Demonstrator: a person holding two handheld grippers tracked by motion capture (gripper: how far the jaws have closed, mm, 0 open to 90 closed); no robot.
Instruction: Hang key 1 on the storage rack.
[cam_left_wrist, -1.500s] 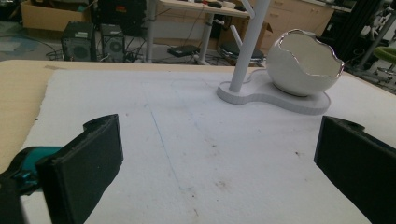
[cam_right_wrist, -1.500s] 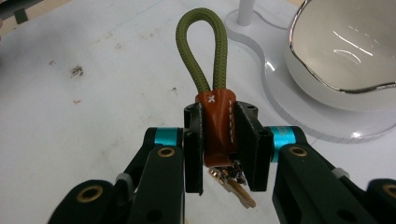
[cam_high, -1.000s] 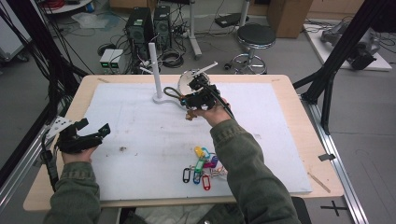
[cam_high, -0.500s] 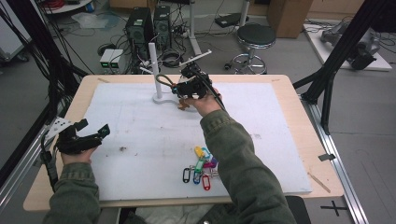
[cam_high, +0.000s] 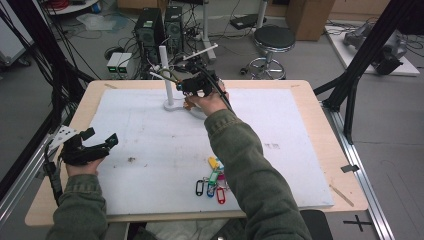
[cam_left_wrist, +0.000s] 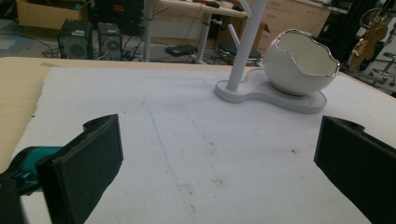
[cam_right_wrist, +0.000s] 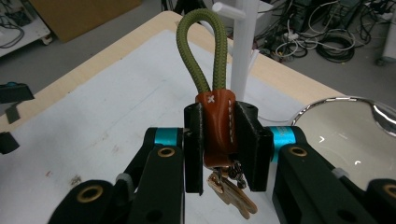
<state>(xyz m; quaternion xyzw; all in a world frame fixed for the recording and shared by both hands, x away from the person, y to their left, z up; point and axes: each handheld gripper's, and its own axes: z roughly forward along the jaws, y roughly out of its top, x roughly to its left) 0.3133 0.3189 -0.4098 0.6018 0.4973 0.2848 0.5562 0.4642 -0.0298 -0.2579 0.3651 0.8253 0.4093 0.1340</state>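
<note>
Right gripper view: your right gripper (cam_right_wrist: 218, 149) is clamped on the brown leather collar of the green cord keychain (cam_right_wrist: 205, 70), its loop standing up ahead of the jaws and keys hanging beneath. Just beyond the loop rises the white peg stand (cam_right_wrist: 243, 51), with the egg-shaped bowl (cam_right_wrist: 345, 126) beside it. Your left gripper (cam_high: 87, 150) rests wide open with nothing between its jaws at the mat's (cam_high: 150, 165) near left edge.

Overhead view plus two claw-mounted close-ups
</note>
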